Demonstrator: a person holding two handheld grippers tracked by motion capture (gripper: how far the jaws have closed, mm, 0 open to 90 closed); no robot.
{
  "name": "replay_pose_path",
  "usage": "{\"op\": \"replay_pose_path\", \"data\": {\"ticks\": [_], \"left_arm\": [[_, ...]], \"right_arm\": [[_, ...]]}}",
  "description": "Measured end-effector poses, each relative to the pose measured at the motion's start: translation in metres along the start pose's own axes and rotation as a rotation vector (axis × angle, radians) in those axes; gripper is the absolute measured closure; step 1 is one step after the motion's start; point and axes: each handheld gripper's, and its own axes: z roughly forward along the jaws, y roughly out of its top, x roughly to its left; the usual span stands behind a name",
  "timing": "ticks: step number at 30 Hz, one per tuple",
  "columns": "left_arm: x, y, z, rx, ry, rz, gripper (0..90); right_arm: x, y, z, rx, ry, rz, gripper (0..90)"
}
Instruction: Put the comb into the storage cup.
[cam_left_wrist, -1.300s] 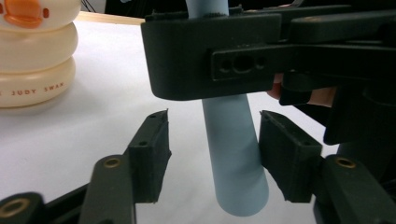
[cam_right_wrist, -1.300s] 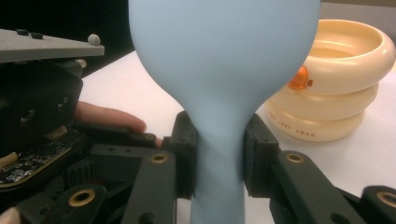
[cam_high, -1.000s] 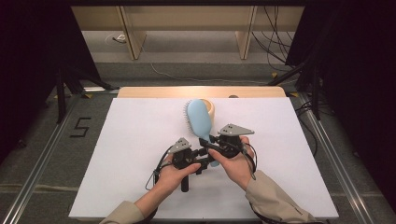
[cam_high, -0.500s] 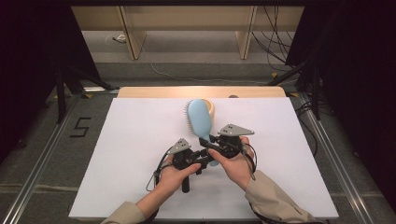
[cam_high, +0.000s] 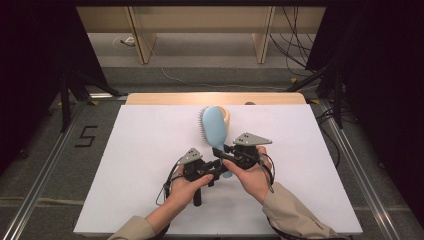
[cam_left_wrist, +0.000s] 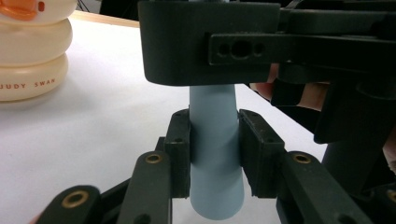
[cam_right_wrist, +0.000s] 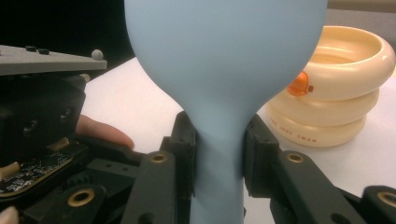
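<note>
1. I see the brush (cam_high: 214, 129) held above the white table (cam_high: 125, 165), near its middle, its blue back up and its bristles toward the left in the high view.
2. The brush head points away from me, toward the far edge; its handle (cam_left_wrist: 215, 154) points back at the hands.
3. My left gripper (cam_high: 207, 170) has just been closing its jaws, and in the left gripper view both pads press the handle near its end, so it grips the brush.
4. My right gripper (cam_high: 231, 152) clamps the handle higher up, at the neck just below the head; in the right gripper view both pads sit flat against the neck (cam_right_wrist: 219, 154).
5. The two grippers are just beside each other, left one nearer me and lower on the handle, right one farther along.
6. In the left gripper view the right gripper's black body (cam_left_wrist: 210, 42) crosses over the handle right above my jaws.
7. A cream ring stack (cam_right_wrist: 336, 88) with an orange mark stands on the table behind the brush head, near the far edge.
8. In the high view the head overlaps the stack (cam_high: 227, 116); I cannot tell if they touch.
9. Left hand (cam_high: 187, 187) and right hand (cam_high: 255, 175) hold the grippers from below; beige sleeves (cam_high: 295, 215) come in from the bottom edge.
</note>
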Motion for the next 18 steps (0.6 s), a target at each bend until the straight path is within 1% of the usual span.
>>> {"op": "replay_pose_path", "data": {"ticks": [8, 15, 18], "left_arm": [[0.0013, -0.0009, 0.0, 0.0, -0.011, -0.015, 66.0], [0.0009, -0.0007, -0.0002, -0.004, -0.018, -0.016, 66.0], [0.0007, -0.0008, 0.0, -0.004, -0.017, -0.011, 66.0]], "right_arm": [[-0.0013, 0.0004, 0.0005, 0.008, 0.01, 0.008, 68.5], [-0.0015, 0.0018, -0.0001, 0.005, 0.015, 0.008, 66.9], [-0.0016, 0.0022, 0.0, 0.004, 0.014, 0.006, 65.1]]}}
